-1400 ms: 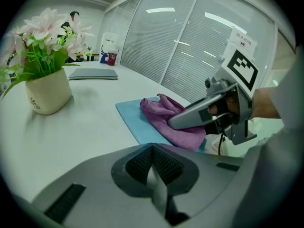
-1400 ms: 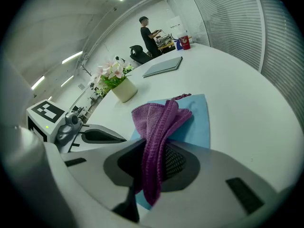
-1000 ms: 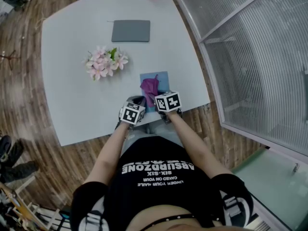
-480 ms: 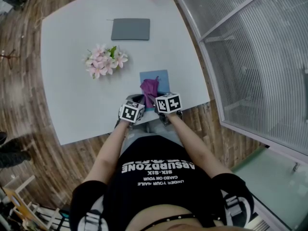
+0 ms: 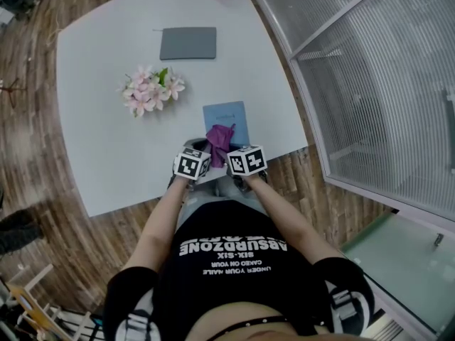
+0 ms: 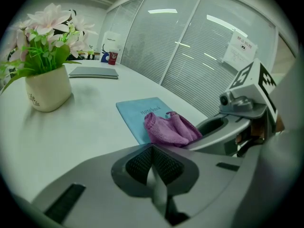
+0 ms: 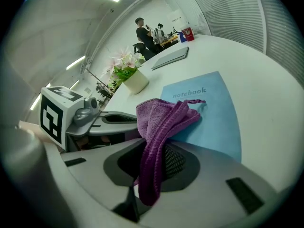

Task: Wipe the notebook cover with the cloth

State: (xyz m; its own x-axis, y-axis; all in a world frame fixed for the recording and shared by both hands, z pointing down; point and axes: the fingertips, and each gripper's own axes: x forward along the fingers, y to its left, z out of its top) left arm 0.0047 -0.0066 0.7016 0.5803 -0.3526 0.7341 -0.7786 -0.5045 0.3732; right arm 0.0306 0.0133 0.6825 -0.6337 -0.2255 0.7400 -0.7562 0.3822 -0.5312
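- White pot of pink flowers [image 6: 47, 91], far left on the white table [image 5: 106, 141]: small print on the pot, too tiny to read for sure.
- Left gripper [image 6: 153, 167]: jaws together, nothing between them. It sits at the near table edge, just left of the cloth, w/ the notebook ahead and to its right.
- Purple knitted cloth [image 7: 159, 122]: one end is pinched in the right gripper, the rest is bunched fwd and seems to rest on the notebook's near end.
- Light-blue flat notebook [image 5: 229, 114]: lies on the table near the near-right edge, directly on the far side of the right jaws. Long axis runs near-to-far, so the wipe likely means pushing straight away along the cover. Cover reads "notebook".
- Right gripper [image 7: 152, 170]: jaws clamped on the cloth, a tail hanging down between them. It's the closer of the two to the notebook, so prob. the one to do the wiping.
- Other writing: shirt print reads "ABSURDZONE", smaller lines under it unclear. The paper sheet on the glass wall, right, is illegible.
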